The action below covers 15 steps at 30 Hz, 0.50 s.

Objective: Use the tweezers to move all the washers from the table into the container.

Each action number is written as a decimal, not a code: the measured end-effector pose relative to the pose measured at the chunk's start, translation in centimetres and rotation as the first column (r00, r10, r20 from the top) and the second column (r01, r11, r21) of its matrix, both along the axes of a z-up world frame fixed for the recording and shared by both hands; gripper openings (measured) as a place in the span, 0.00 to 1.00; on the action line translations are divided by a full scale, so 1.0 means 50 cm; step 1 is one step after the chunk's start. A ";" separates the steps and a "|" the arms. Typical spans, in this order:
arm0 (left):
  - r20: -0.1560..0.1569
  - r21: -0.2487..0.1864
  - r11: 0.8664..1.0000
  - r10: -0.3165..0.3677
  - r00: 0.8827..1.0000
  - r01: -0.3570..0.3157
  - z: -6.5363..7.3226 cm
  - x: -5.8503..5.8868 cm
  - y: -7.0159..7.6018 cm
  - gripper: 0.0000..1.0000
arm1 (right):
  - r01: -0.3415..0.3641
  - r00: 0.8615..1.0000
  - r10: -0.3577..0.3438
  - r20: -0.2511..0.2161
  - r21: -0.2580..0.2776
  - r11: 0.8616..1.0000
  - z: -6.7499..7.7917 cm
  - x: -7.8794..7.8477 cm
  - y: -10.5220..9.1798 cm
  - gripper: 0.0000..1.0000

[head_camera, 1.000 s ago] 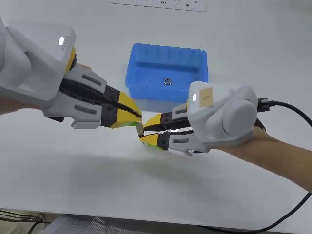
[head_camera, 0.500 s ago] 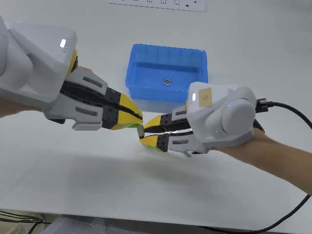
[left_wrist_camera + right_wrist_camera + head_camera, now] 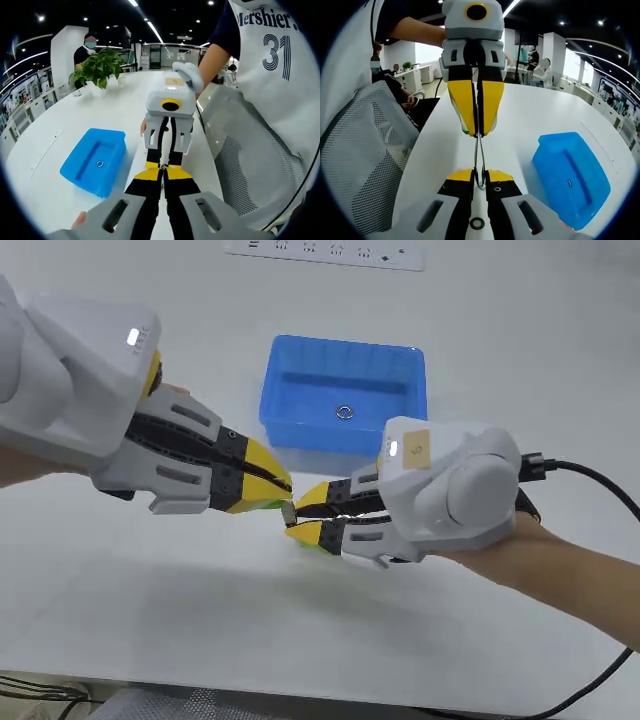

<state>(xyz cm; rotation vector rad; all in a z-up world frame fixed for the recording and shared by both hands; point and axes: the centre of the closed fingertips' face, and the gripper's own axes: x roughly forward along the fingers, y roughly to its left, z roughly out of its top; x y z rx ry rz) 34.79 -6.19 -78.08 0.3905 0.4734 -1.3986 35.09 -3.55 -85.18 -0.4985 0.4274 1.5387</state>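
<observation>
My left gripper (image 3: 272, 483) and right gripper (image 3: 300, 521) meet tip to tip above the white table (image 3: 150, 590). Thin metal tweezers (image 3: 478, 150) bridge the small gap between them. One end sits in the shut jaws of the left gripper (image 3: 477, 131), the other in the shut jaws of the right gripper (image 3: 480, 176). In the head view the tweezers (image 3: 289, 508) show as a short silver piece. The blue container (image 3: 345, 390) stands just behind the grippers, with one washer (image 3: 344, 412) in it. A dark ring (image 3: 477, 223) shows low between my right jaws.
A white power strip (image 3: 325, 252) lies at the table's far edge. A black cable (image 3: 590, 475) trails from the right gripper. A mesh chair (image 3: 365, 165) stands by the table, and a potted plant (image 3: 97, 67) sits further along it.
The grippers stay tip to tip on the tweezers; the head view has shifted slightly.
</observation>
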 end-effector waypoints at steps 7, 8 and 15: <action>0.002 -0.007 1.000 -0.011 1.000 0.011 0.022 -0.005 -0.001 0.06 | -0.008 1.000 0.008 0.011 0.012 1.000 0.026 -0.007 -0.004 0.10; 0.007 -0.006 1.000 -0.014 1.000 0.014 0.027 -0.004 0.000 0.06 | -0.008 1.000 0.007 0.015 0.014 1.000 0.031 -0.006 -0.004 0.10; 0.066 -0.021 0.999 -0.027 0.997 0.028 0.086 0.021 -0.011 0.06 | 0.010 0.997 -0.014 0.074 0.045 0.999 0.087 0.024 -0.013 0.10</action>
